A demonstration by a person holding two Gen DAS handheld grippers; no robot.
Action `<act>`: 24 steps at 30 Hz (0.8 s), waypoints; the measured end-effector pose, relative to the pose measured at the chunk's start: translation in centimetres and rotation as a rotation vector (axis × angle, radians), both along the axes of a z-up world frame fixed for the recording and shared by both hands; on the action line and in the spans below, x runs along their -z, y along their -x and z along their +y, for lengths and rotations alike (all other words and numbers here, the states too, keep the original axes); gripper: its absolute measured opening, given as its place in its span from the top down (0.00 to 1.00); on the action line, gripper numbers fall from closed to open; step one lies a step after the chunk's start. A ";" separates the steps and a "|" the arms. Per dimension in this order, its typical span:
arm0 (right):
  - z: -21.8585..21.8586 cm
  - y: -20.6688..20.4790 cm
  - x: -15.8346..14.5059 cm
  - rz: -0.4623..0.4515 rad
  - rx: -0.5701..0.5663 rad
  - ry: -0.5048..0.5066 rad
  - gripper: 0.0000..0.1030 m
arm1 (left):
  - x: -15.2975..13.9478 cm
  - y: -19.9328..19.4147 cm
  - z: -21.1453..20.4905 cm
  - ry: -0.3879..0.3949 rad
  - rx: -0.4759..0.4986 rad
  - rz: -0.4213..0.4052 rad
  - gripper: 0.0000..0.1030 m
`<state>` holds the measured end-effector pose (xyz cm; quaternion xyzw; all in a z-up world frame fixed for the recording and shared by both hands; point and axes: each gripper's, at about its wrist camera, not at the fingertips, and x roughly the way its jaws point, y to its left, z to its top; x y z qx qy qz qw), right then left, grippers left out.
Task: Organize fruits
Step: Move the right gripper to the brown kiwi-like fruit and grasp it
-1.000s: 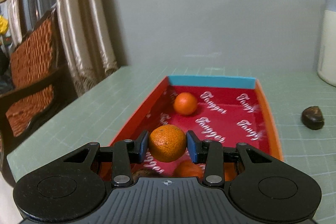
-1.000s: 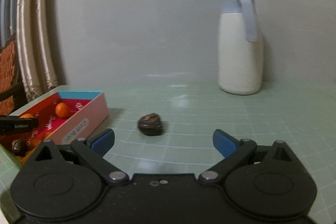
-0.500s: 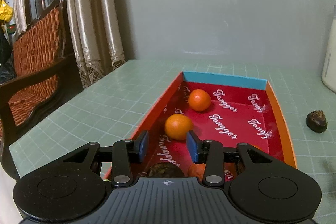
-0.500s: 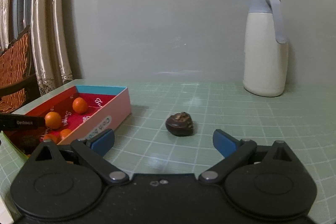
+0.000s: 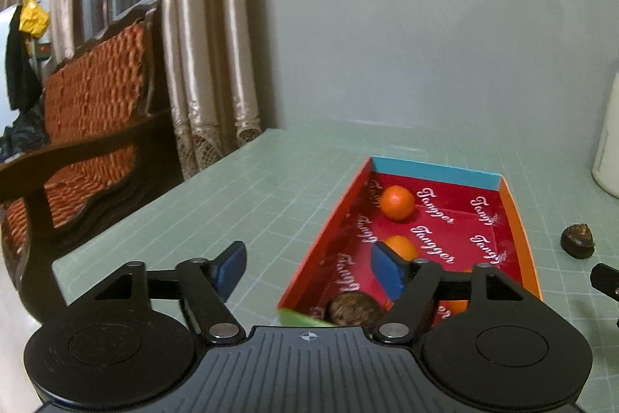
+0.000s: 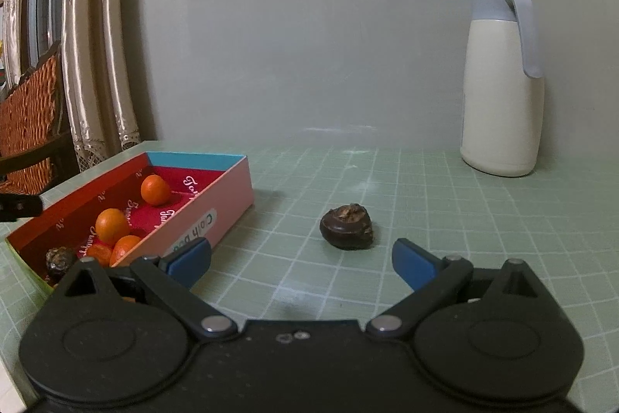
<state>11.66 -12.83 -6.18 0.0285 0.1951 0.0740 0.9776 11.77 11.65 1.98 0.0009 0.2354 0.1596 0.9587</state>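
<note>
Left tongs (image 5: 307, 271): mine, opening, empty, over the box (image 5: 520, 246) edge.
Right tongs (image 6: 301, 264): mine, wide open, empty, facing dark fruit (image 6: 347, 226) on bench (image 6: 464, 239).

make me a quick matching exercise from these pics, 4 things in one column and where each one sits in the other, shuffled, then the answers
Things:
1. jug
2. loose dark fruit
3. oranges
4. chair

Places:
A. inside the red box
B. beside the curtain, off the table
C. upright by the wall at the table's far right
D. on the bare table, ahead of the right gripper

Pairs: 1-C, 2-D, 3-A, 4-B
</note>
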 end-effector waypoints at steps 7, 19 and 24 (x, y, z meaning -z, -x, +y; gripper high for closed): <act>0.1 -0.6 0.2 0.017 0.004 0.002 0.03 | 0.8 2.0 1.0 -0.017 -0.061 -0.015 0.14; 0.3 -2.6 0.6 0.068 0.010 0.030 0.05 | 1.6 4.0 4.4 -0.014 -0.173 -0.029 0.09; 0.1 -4.2 1.0 0.121 0.019 0.016 0.07 | 1.8 4.6 5.7 -0.013 -0.208 -0.029 0.08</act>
